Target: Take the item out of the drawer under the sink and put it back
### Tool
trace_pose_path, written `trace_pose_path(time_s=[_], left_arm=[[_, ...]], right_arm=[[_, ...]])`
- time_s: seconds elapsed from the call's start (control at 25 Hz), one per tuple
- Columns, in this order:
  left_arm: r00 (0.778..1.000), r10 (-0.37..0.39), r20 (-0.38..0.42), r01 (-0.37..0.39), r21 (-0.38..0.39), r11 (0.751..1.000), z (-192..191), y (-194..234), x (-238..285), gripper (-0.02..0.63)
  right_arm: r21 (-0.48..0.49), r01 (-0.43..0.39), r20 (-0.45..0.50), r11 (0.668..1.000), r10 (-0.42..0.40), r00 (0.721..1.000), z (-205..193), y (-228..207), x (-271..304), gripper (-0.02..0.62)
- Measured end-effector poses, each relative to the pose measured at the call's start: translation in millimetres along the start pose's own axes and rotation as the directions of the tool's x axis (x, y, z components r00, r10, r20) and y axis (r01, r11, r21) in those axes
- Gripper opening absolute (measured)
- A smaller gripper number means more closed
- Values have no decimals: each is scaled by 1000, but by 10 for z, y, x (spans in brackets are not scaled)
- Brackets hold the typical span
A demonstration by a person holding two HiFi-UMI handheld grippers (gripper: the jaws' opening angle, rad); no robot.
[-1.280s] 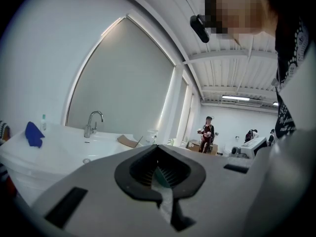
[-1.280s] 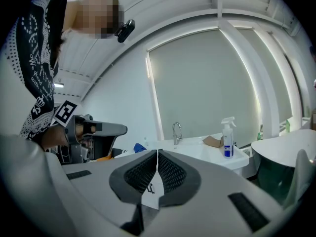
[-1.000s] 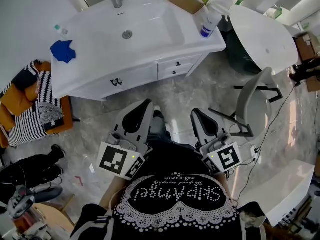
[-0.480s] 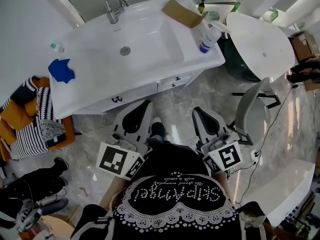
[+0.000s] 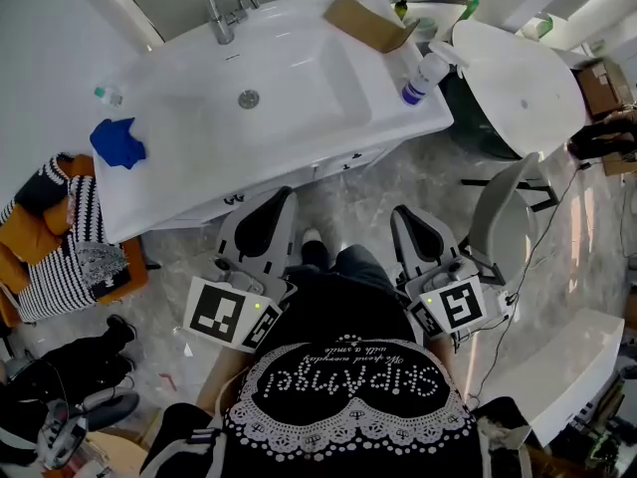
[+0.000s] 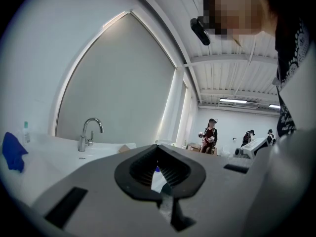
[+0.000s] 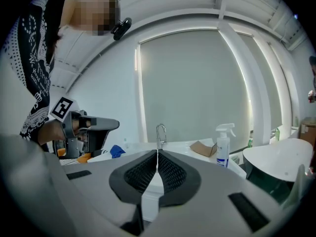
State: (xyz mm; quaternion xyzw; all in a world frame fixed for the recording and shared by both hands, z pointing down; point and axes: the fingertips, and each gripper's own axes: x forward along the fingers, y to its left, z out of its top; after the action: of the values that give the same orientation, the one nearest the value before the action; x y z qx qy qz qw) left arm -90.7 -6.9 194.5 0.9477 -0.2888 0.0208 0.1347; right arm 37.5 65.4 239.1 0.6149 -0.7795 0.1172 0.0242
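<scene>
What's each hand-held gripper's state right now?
Left hand-held gripper: closed, holding nothing.
Right hand-held gripper: closed, holding nothing.

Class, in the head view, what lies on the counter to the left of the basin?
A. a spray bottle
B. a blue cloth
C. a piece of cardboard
B: the blue cloth lies on the counter left of the basin; the spray bottle and cardboard are on its right.

The person's black top (image 5: 350, 384) bears "SkipAngel" in white letters, upside down here; its smaller script is unreadable.
</scene>
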Motion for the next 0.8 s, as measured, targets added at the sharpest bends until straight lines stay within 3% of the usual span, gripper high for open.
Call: trace_pose_path(time_s=[0.36, 0.8], left_arm=[[1000, 27, 1, -27, -26, 999, -52, 86, -73, 5], [996, 84, 8, -83, -55, 995, -91, 70, -42, 5]], right_arm=[[-11, 15, -28, 1000, -15, 999, -101, -118, 58, 20], [9, -81, -51, 997, 82, 995, -116, -103, 187, 20]])
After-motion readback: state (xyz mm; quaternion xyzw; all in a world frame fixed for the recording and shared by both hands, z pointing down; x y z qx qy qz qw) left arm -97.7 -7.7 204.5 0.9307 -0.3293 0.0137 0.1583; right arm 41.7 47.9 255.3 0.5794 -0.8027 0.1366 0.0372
